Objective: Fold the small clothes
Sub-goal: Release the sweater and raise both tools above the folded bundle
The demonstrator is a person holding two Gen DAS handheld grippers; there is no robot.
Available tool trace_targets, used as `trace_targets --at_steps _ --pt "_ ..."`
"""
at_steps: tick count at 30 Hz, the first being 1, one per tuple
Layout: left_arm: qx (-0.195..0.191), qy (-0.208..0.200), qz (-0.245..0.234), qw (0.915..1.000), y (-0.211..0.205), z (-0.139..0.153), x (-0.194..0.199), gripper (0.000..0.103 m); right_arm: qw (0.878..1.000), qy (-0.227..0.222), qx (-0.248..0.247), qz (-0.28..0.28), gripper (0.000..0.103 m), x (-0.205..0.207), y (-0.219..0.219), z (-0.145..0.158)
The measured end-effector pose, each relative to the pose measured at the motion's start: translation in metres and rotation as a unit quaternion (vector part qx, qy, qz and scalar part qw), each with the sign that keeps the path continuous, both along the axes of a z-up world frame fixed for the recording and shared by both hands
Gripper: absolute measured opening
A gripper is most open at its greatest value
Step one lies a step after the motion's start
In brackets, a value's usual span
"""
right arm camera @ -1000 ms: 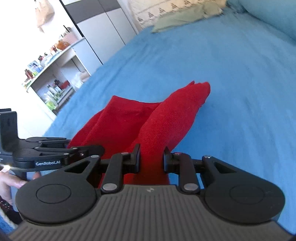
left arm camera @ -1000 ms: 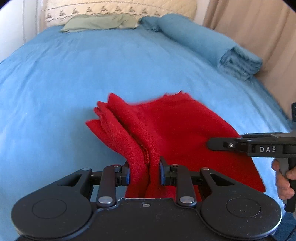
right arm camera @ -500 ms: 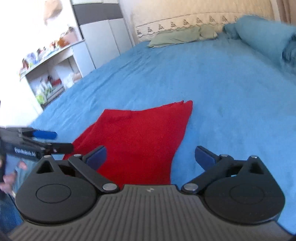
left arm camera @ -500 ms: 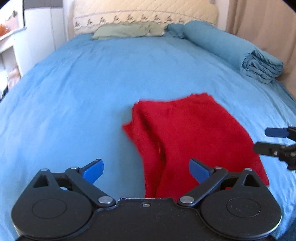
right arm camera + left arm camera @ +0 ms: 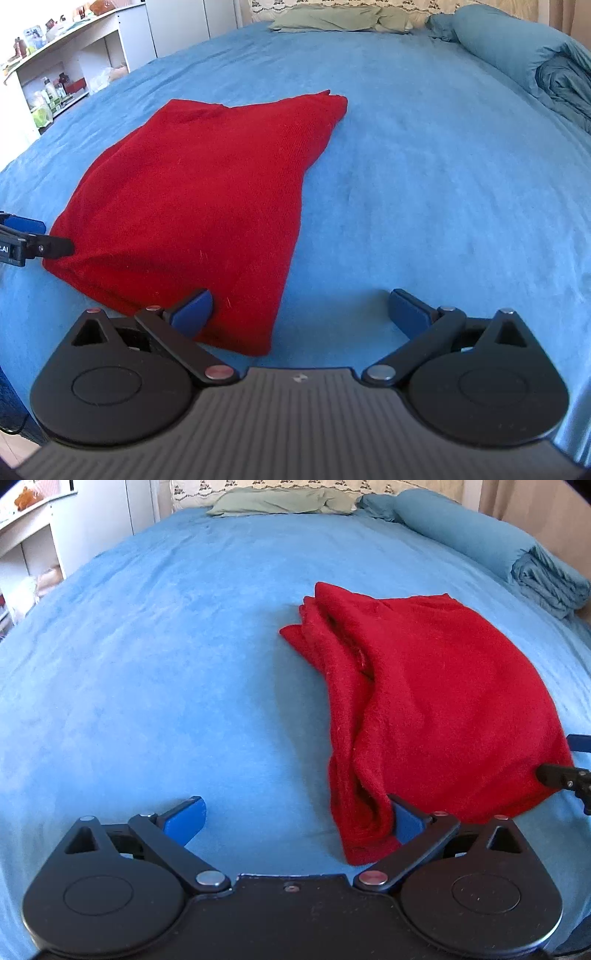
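Observation:
A folded red knit garment (image 5: 436, 701) lies flat on the blue bedspread (image 5: 166, 646); it also shows in the right wrist view (image 5: 199, 192). My left gripper (image 5: 295, 818) is open and empty at the garment's near left corner, its right finger against the cloth's bunched edge. My right gripper (image 5: 299, 308) is open and empty at the garment's near right corner, its left finger over the cloth. Each gripper's tip shows at the edge of the other's view.
A rolled blue duvet (image 5: 517, 554) lies along the bed's right side. A green pillow (image 5: 280, 504) sits at the headboard. White shelves with small items (image 5: 55, 81) stand left of the bed.
Both grippers were shut on the red garment's near corners and held it up. They have opened, let it drop flat on the bed and drawn back a little.

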State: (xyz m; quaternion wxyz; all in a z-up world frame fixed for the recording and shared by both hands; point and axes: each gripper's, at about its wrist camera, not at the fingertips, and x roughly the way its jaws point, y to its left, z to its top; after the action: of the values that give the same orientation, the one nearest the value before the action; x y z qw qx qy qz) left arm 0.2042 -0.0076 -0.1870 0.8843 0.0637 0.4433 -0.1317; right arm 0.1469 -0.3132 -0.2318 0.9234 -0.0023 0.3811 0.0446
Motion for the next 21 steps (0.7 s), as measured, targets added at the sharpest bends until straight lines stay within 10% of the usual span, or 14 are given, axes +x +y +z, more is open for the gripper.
trace_targets --at_steps 7,15,21 --pt "-0.012 -0.034 0.039 0.9986 -0.001 0.063 -0.022 0.102 1.000 -0.008 0.005 -0.008 0.103 -0.014 0.003 0.035" --pt "-0.059 -0.082 0.079 0.9917 0.002 0.188 -0.081 0.103 0.997 -0.053 0.021 -0.054 0.103 -0.068 0.008 0.154" --pt "-0.050 -0.076 0.080 0.9926 -0.002 0.228 -0.119 0.103 0.994 -0.052 0.004 -0.100 0.103 -0.114 0.026 0.227"
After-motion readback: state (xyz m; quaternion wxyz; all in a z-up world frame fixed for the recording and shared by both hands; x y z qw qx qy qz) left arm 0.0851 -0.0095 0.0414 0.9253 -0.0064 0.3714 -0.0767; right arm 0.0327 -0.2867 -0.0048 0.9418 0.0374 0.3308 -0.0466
